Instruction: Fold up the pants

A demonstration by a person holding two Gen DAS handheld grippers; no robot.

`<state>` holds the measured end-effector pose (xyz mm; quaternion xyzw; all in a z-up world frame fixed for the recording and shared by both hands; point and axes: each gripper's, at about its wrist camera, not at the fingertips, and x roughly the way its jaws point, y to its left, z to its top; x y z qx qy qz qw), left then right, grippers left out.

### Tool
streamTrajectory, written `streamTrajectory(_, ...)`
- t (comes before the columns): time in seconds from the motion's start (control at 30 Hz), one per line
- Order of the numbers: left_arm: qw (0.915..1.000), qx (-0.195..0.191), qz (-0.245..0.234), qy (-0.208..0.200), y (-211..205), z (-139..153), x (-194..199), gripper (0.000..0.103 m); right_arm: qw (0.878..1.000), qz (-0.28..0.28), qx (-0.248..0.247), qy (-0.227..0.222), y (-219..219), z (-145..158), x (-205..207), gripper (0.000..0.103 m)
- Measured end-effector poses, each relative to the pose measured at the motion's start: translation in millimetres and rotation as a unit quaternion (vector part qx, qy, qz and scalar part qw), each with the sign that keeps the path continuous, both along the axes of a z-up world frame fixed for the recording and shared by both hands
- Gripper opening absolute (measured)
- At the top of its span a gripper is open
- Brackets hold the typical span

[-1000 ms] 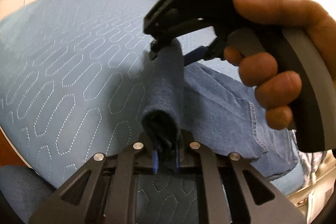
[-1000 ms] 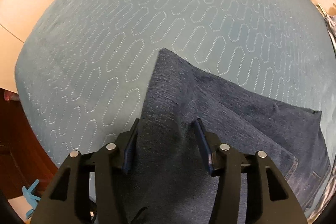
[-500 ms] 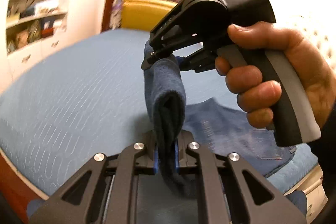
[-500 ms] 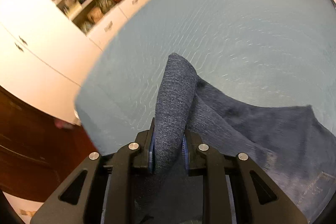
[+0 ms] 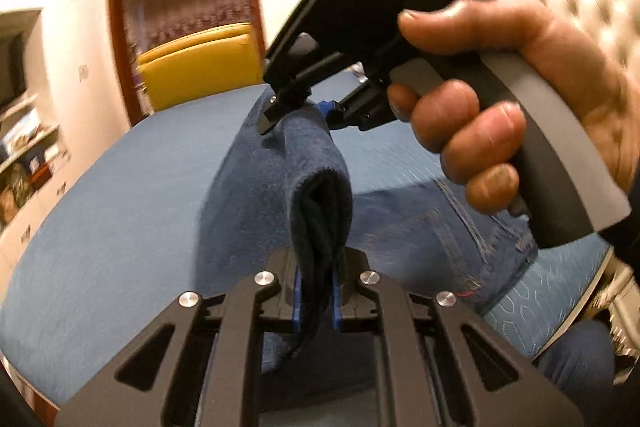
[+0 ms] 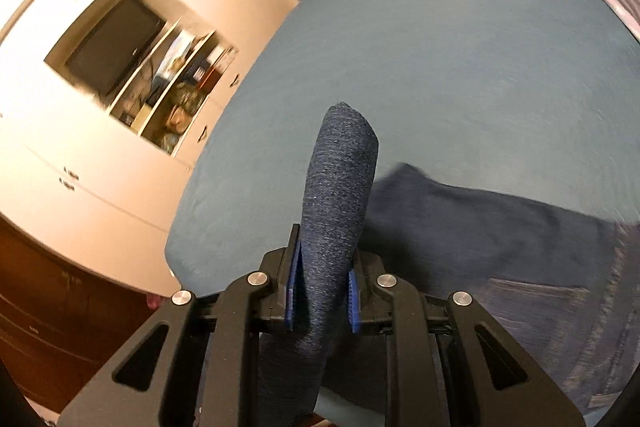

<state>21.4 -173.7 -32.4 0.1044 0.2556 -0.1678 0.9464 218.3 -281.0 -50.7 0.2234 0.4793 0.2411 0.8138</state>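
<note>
Your left tongs [image 5: 316,297] were closed tight on a folded edge of the pants [image 5: 256,195], with the dark denim squeezed between the two blue pads [image 5: 296,301]. Your right tongs [image 6: 320,297] were also closed on the cloth: a rolled hem of the same pants [image 6: 340,195] stood up between its pads [image 6: 291,301]. In the left wrist view you could see the right tongs [image 5: 298,109] ahead, biting the far end of that lifted edge, and your right hand [image 5: 508,87] wrapped around its grey and black handle.

The edge was held up in the air between both tongs, while the rest of the pants hung down and lay on the bed [image 5: 100,211] (its cover was blue, with a stitched pattern at the near right corner). The seam and the waist part rested on the bed at the right side.

Behind the bed stood a yellow headboard [image 5: 200,63] and a wooden door frame [image 5: 120,39]. In the right wrist view, open wall shelves [image 6: 176,95] held many small things, too blurred to name, and a dark screen [image 6: 112,47] sat in the recess beside them.
</note>
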Motion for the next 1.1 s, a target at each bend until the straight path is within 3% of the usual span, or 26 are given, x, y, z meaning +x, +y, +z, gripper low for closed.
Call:
streamTrajectory(0.17,0.9968,0.07,-0.037,0.001,-75.4,-42.7,-9.0,0.01,0.999,-0.033,0.019,0.02,-65.3,-46.8,-8.6,0.019)
streamTrajectory(0.27,0.9923,0.112,-0.054,0.003,-100.6,-70.6,-10.4,0.01,0.998,-0.046,0.028,0.032,-86.4,-79.5,-11.9,0.02)
streamTrajectory(0.33,0.9891,0.135,-0.059,0.003,-109.4,-86.5,-9.5,0.01,0.997,-0.049,0.034,0.039,-92.6,-96.0,-12.3,0.03)
streamTrajectory(0.43,0.9848,0.163,-0.06,-0.005,-114.8,-102.3,-8.8,0.01,0.998,-0.046,0.039,0.033,-95.5,-112.9,-11.2,0.031)
streamTrajectory(0.57,0.9781,0.198,-0.062,-0.017,-123.8,-125.5,-8.5,0.01,0.999,-0.029,0.017,0.015,-83.5,-121.3,-6.5,0.032)
streamTrajectory(0.67,0.9702,0.231,-0.065,-0.033,-133.5,-135.3,-9.1,0.01,1.0,-0.016,-0.003,0.009,-72.9,-123.7,-0.8,0.019)
streamTrajectory(0.77,0.9632,0.253,-0.061,-0.066,-144.5,-131.8,-15.4,0.01,0.999,-0.006,0.025,-0.021,-80.5,-107.4,-3.3,0.014)
streamTrajectory(0.93,0.952,0.265,-0.095,-0.119,-186.7,-124.2,-25.9,0.01,0.998,-0.024,0.024,-0.061,-128.9,-74.0,-16.2,0.013)
streamTrajectory(1.0,0.9515,0.263,-0.109,-0.116,-204.5,-127.2,-24.1,0.01,0.996,-0.037,-0.033,-0.068,-146.8,-72.9,-21.8,0.013)
streamTrajectory(1.1,0.9505,0.26,-0.128,-0.111,-229.8,-143.9,-23.8,0.01,0.995,-0.058,-0.072,-0.046,-167.2,-89.0,-23.9,0.013)
